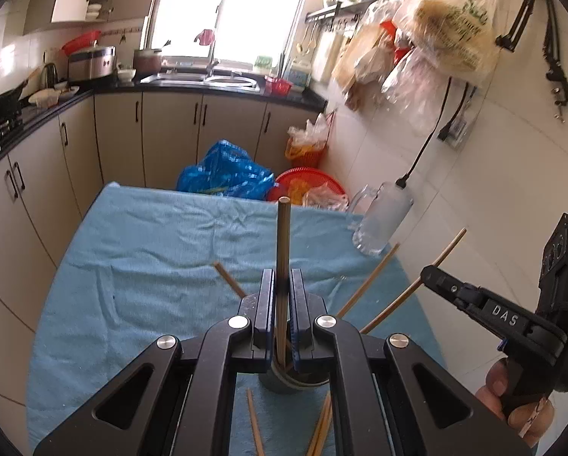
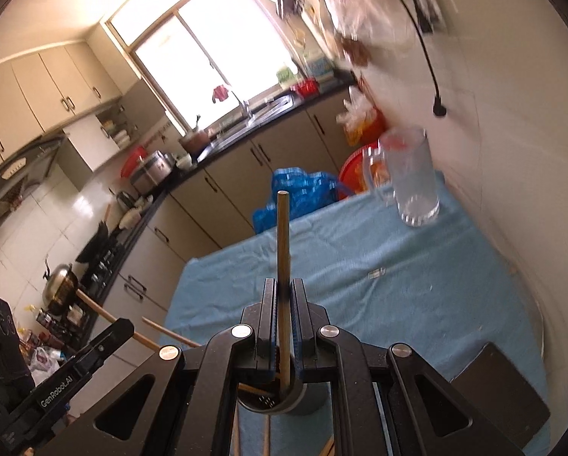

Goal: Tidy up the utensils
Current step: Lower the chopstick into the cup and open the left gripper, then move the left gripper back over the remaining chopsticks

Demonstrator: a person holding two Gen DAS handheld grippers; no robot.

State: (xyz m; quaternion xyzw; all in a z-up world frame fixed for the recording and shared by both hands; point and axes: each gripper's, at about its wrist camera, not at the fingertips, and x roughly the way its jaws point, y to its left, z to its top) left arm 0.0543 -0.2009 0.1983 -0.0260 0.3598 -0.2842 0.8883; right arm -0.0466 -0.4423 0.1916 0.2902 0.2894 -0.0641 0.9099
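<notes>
Blue cloth [image 1: 162, 250] covers table. Clear glass mug [image 1: 379, 216] at table's far right corner, by the wall. Past far edge: blue plastic bag [image 1: 227, 171], red basket [image 1: 306, 182]. Dark flat slab [image 2: 500, 391] near right edge, in right wrist view.

A holder [image 1: 284, 382] stands on the cloth [image 1: 151, 266] at the near edge, under both grippers, with chopsticks [image 1: 367, 290] leaning out of it; more chopsticks [image 1: 254, 423] lie before it. A mug [image 2: 411, 178] stands at the far right corner by the wall; bags [image 1: 227, 173] sit behind the table, cabinets [image 1: 170, 133] beyond them.
</notes>
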